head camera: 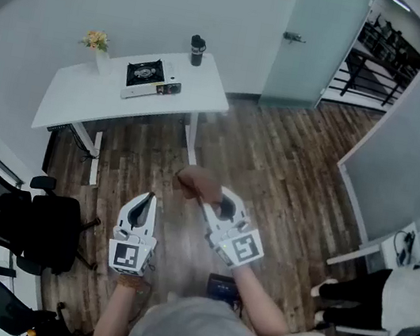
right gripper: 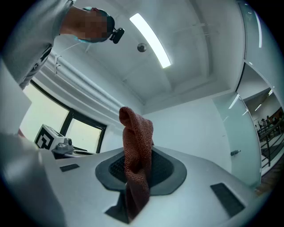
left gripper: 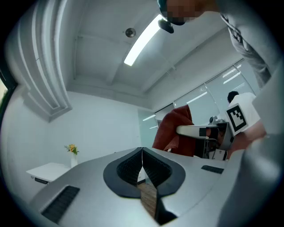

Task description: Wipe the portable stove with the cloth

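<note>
Jaws of the left gripper (left gripper: 142, 166) are seen pressed together, nothing between them, in the left gripper view. In the right gripper view, a rust-red woven cloth (right gripper: 135, 133) is clamped by the right gripper (right gripper: 137, 173). In the head view, the black-topped white portable stove (head camera: 147, 76) is seen on a white rectangular table (head camera: 69, 102), well apart from both grippers.
</note>
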`<action>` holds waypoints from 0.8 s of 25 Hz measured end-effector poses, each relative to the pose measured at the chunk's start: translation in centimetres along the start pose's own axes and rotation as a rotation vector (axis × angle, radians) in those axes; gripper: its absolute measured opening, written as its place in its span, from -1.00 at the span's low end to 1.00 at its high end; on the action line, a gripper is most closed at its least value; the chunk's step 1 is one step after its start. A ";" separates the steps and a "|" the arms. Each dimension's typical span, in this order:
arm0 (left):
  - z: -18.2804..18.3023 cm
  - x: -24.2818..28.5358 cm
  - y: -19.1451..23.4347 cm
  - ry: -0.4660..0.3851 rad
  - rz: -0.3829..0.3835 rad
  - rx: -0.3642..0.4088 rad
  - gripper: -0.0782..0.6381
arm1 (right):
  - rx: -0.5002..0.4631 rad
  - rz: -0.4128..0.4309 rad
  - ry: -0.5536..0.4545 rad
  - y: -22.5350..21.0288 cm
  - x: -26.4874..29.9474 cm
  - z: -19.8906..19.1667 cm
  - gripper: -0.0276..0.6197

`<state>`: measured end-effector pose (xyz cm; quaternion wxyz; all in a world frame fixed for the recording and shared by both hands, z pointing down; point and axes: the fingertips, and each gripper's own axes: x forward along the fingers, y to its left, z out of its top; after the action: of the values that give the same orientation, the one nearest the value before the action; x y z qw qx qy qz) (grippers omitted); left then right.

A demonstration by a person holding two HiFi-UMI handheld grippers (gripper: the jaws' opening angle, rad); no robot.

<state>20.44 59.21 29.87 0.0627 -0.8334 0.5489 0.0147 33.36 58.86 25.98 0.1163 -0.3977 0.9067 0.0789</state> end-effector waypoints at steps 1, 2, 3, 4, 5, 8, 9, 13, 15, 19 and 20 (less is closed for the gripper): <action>-0.4 -0.1 0.2 -0.002 -0.023 0.003 -0.70 | -0.001 -0.004 0.005 0.2 0.3 -0.3 -0.65; -0.8 -0.1 0.4 -0.001 -0.042 0.004 -0.70 | -0.001 -0.009 0.008 0.4 0.6 -0.7 -0.65; -1.2 0.1 0.9 0.001 -0.057 0.003 -0.70 | 0.001 -0.015 0.009 0.5 1.0 -1.0 -0.65; -1.5 0.4 1.5 0.003 -0.065 0.000 -0.70 | 0.007 -0.022 0.011 0.4 1.4 -1.4 -0.65; -1.8 0.7 2.2 0.003 -0.069 -0.001 -0.70 | 0.014 -0.029 0.014 0.2 2.0 -1.9 -0.65; -2.9 2.2 4.3 -0.011 -0.069 0.002 -0.70 | 0.022 -0.050 0.030 -1.2 3.7 -3.5 -0.65; -3.5 2.7 4.9 -0.003 -0.069 -0.002 -0.70 | 0.022 -0.055 0.036 -1.9 4.2 -4.2 -0.65; -6.2 6.0 7.7 0.059 -0.064 -0.021 -0.70 | 0.071 -0.039 0.053 -5.2 7.5 -7.1 -0.63; -7.5 8.4 9.5 0.072 -0.054 -0.025 -0.70 | 0.083 -0.020 0.064 -7.1 9.8 -8.9 -0.63; -9.7 14.3 13.4 0.101 -0.017 -0.029 -0.70 | 0.100 0.011 0.097 -11.8 15.3 -12.8 -0.62; -10.0 15.9 14.5 0.108 0.000 -0.033 -0.70 | 0.113 0.018 0.101 -13.1 16.8 -13.6 -0.60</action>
<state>12.99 37.85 37.01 0.0192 -0.8340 0.5510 -0.0214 30.03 35.08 33.78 0.0918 -0.3859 0.9179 0.0085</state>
